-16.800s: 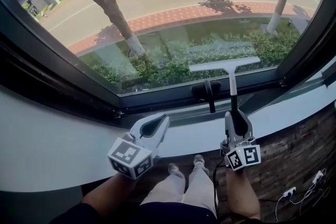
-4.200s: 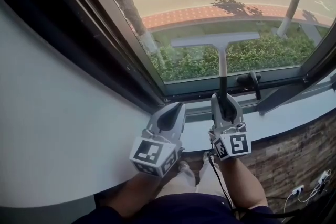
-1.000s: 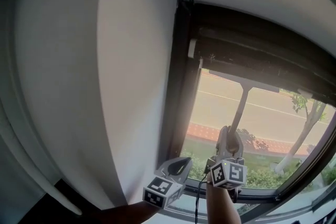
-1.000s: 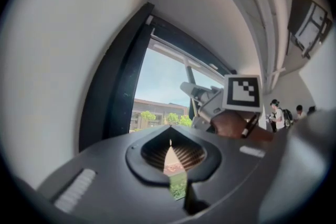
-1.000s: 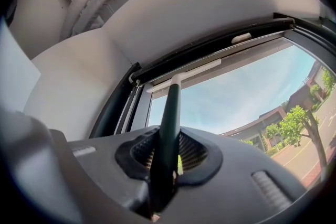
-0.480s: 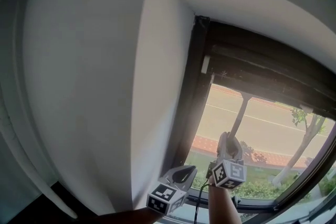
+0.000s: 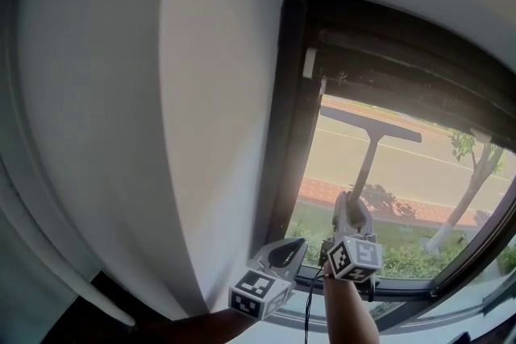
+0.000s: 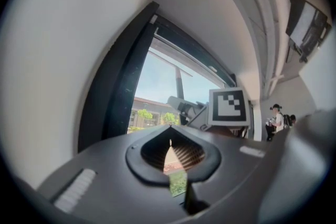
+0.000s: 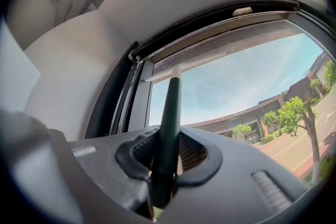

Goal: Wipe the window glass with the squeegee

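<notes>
The squeegee (image 7: 367,142) stands upright against the window glass (image 7: 403,189). Its blade (image 7: 371,124) lies just below the dark top frame, close to the upper left corner. My right gripper (image 7: 352,199) is shut on the dark handle (image 9: 170,113), which runs up from between the jaws to the pale blade (image 9: 164,75). My left gripper (image 7: 295,242) hangs lower left of it, beside the window's left frame, shut with nothing in it. In the left gripper view my left gripper (image 8: 170,147) points at the glass, and the right gripper's marker cube (image 8: 229,107) shows ahead.
A dark window frame (image 7: 292,93) borders the glass on the left and top. A white wall (image 7: 201,133) curves away to the left. Outside are a road, a brick path and trees (image 7: 476,173). A person (image 8: 275,116) stands far back in the room.
The squeegee blade now shows a little below the top frame, where before only the handle reached up to it. Both grippers keep their places side by side.
</notes>
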Action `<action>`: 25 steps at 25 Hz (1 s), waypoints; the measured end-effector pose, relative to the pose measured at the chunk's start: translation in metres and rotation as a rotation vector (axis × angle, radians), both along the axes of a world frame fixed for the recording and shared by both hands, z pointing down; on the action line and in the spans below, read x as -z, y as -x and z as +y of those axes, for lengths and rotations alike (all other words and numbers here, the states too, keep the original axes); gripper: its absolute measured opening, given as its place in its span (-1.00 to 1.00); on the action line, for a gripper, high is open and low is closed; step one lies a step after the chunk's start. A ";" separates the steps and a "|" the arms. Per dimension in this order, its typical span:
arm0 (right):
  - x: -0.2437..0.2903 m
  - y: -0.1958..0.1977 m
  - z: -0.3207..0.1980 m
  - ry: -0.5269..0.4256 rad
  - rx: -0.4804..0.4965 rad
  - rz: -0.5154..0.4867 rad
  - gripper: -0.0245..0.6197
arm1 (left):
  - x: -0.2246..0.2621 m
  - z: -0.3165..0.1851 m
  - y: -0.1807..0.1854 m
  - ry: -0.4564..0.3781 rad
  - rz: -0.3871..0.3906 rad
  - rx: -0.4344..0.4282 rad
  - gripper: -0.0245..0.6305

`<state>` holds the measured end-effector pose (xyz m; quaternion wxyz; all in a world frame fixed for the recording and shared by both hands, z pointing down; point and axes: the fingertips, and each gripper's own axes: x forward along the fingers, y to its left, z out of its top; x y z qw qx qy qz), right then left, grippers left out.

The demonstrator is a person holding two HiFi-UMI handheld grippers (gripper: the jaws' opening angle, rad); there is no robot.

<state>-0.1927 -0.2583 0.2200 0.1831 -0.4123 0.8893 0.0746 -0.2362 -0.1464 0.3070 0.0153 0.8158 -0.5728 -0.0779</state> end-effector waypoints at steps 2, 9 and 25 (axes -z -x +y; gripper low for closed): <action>-0.004 -0.002 0.004 0.005 0.006 -0.003 -0.70 | -0.005 0.002 -0.001 0.009 -0.008 -0.001 -0.92; -0.025 -0.002 0.010 0.039 0.013 0.017 -0.70 | -0.011 0.008 0.003 0.033 -0.004 0.018 -0.92; -0.135 -0.036 0.025 0.144 -0.021 0.066 -0.70 | -0.074 0.025 -0.021 0.109 0.022 0.007 -0.92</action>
